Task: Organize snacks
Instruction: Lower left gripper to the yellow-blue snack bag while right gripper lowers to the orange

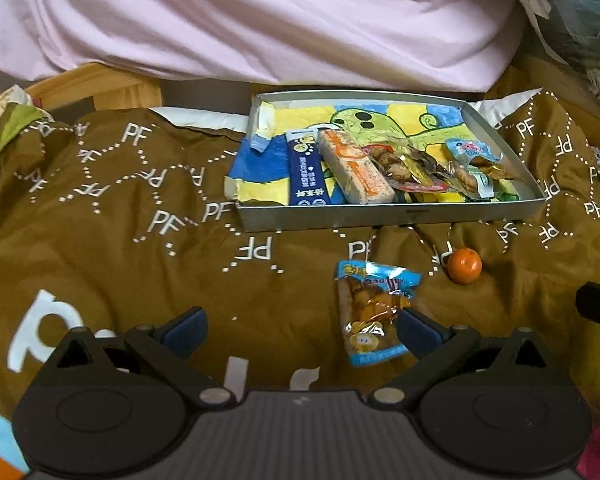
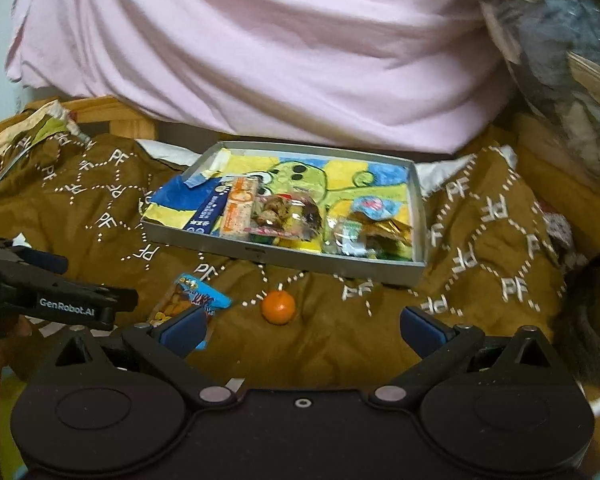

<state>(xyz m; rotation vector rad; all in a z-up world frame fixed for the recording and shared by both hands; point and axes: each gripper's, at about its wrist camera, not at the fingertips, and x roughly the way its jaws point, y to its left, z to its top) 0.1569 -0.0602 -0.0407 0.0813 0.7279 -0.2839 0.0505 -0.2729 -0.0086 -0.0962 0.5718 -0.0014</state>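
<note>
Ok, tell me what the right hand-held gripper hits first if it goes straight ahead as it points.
Probably the small orange, lying on the brown blanket just ahead between the open fingers, slightly left of centre. Beyond it sits the snack tray. Depth is uncertain.

Snack packet (image 1: 374, 314) perhaps touching spread tool (image 1: 302, 330)

"PF" across brown blanket (image 1: 112, 248); "GenRobot.AI" on left gripper (image 2: 66, 303)

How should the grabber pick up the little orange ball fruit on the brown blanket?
Grip the orange fruit across its round middle, coming straight down from above. It sits alone on the brown blanket, apart from the blue snack packet and the tray, so both open fingers of the right gripper probably fit around it.
</note>
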